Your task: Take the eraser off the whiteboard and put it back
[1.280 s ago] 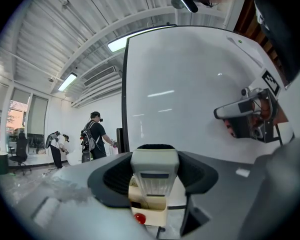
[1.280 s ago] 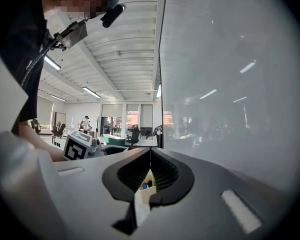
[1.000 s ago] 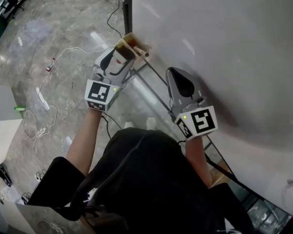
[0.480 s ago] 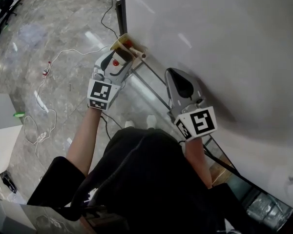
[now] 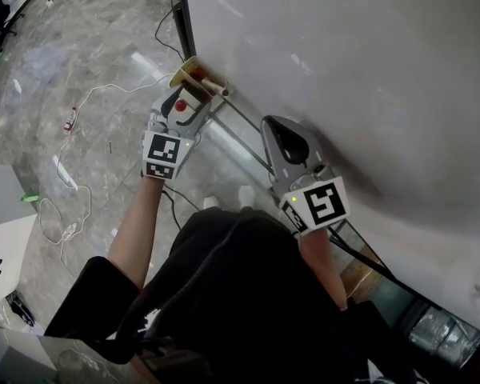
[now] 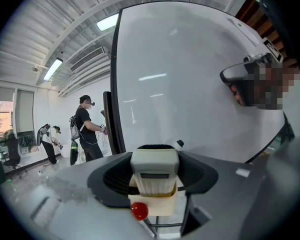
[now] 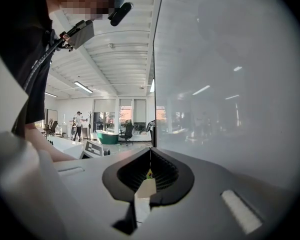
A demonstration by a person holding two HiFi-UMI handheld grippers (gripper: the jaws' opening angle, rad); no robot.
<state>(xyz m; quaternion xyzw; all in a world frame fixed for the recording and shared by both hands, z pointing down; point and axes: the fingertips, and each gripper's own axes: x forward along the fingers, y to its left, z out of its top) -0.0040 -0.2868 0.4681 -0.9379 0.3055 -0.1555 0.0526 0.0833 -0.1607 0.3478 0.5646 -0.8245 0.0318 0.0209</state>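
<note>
A cream eraser [image 6: 154, 173] with a ribbed face sits between the jaws of my left gripper [image 6: 154, 156], which is shut on it. In the head view this gripper [image 5: 186, 98] is low at the left corner of the whiteboard [image 5: 344, 54], just in front of a small cream tray [image 5: 190, 72]. A marker [image 5: 213, 86] and a red knob lie in the tray. My right gripper [image 5: 270, 124] hovers close to the board's lower edge. Its jaws meet at the tips [image 7: 150, 152], with nothing held.
The board's metal stand [image 5: 240, 138] runs under both grippers. White cables [image 5: 68, 166] trail over the marble floor at left, by a white cabinet [image 5: 0, 230]. People [image 6: 87, 129] stand far off beyond the board's black frame [image 6: 114, 94].
My left gripper has sunk a little with the eraser still in it, staying by the tray. The right gripper has kept its place at the board.
</note>
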